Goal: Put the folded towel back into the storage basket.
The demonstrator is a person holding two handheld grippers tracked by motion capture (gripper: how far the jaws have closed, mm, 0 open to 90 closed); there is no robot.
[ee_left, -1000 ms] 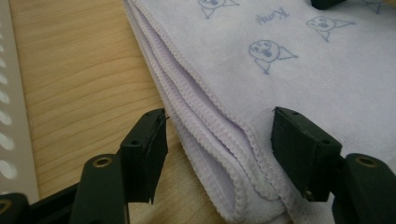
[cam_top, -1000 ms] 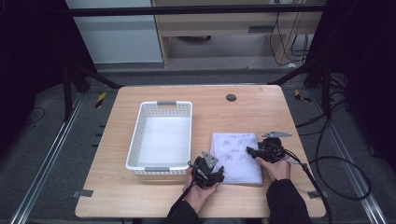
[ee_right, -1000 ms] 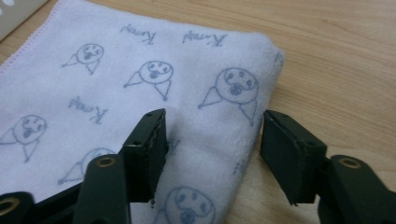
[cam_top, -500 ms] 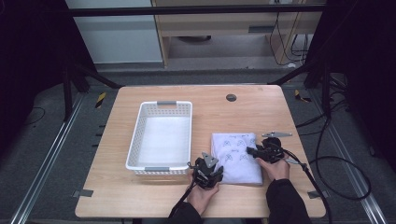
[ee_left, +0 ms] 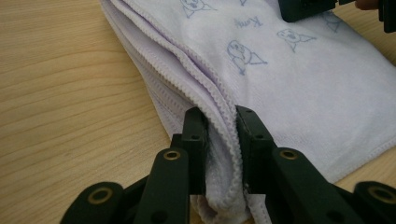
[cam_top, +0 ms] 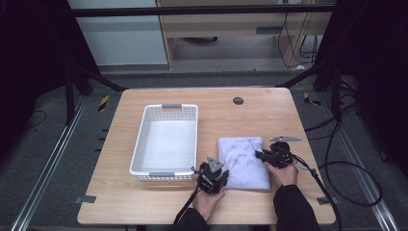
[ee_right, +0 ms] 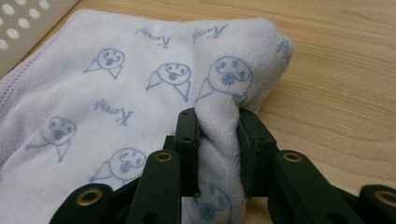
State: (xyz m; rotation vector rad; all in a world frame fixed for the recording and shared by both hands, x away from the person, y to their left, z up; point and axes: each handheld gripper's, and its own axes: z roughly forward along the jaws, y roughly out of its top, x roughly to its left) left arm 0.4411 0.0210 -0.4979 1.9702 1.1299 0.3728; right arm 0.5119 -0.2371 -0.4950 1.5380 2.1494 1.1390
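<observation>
The left claw point(ee_left: 219, 140) is pinched on the stitched edge of the folded towel point(cam_top: 243, 161), and the right claw point(ee_right: 217, 140) is clamped on a fat soft fold at the towel's far side; compared with a second ago both have drawn slightly in toward the cloth, the left one nudging closer to the towel's near-left corner, which I read as the grasp being settled on both sides ahead of a lift, probably toward the basket. The wooden surface point(cam_top: 250, 108) is the largest thing here, pale with a visible grain and a small dark round fitting near its far edge. On its left half stands the white plastic basket point(cam_top: 166, 109), rectangular, with perforated walls and grey handles at the two short ends, and nothing inside. The towel lies flat on the surface just right of the basket, near but apparently not touching it, though the high view is too coarse to be sure. It is a pale lilac-white terry cloth, folded into several layers, with scalloped hems and printed blue cartoon faces and small script words.
</observation>
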